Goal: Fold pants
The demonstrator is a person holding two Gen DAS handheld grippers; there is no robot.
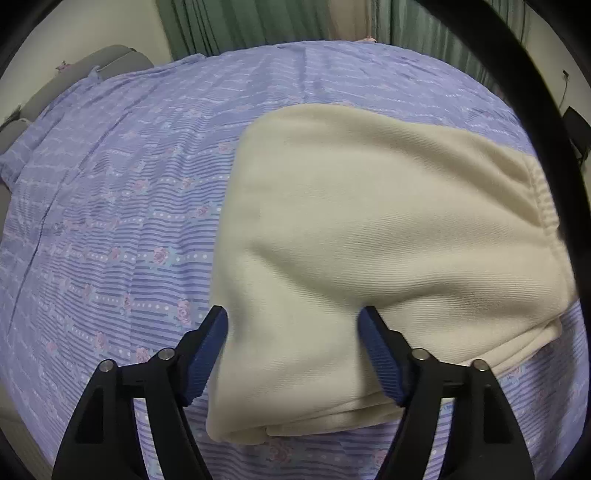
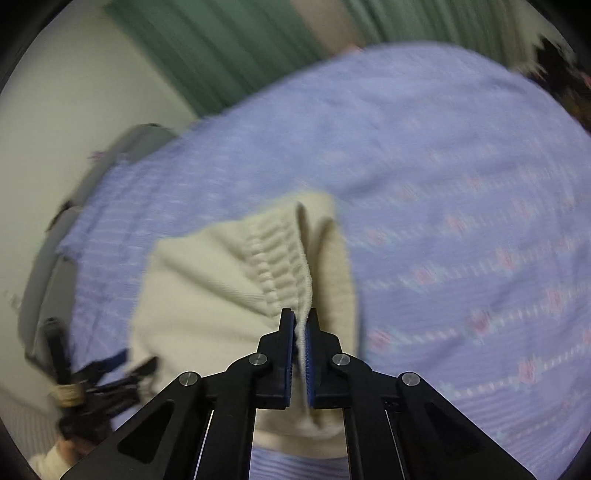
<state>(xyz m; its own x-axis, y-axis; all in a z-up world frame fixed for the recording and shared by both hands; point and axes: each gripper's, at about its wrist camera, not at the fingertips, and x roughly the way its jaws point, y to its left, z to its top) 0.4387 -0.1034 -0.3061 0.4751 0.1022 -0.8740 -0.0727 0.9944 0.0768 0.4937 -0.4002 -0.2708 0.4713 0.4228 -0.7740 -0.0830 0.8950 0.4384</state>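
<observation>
Cream pants (image 1: 369, 229), already folded into a thick soft stack, lying on a lilac floral bedspread (image 1: 110, 221) toward its near edge; elastic waistband (image 2: 280, 258) gathered and ribbed, turned up at the right end of the stack. Fabric apparently fleece-like: light, limp, not slippery, prone to sagging and shedding layers when lifted by one point, hence best taken at firm edges, the waistband on one side and the folded corner on the other. Right gripper (image 2: 303, 325) pressed shut on the waistband edge, a thin ridge of cloth pinched between its blue pads, pointing steeply downward. Left gripper (image 1: 293, 317) spread wide, straddling the near folded corner of the stack, pads at either side of a raised hump of cloth without visibly clamping it, likewise angled steeply down. In the right wrist view, left gripper blurred at lower left, held by a hand in a pale sleeve (image 2: 48, 461). Green curtain (image 1: 240, 26) and pale wall (image 2: 55, 129) beyond the bed.
</observation>
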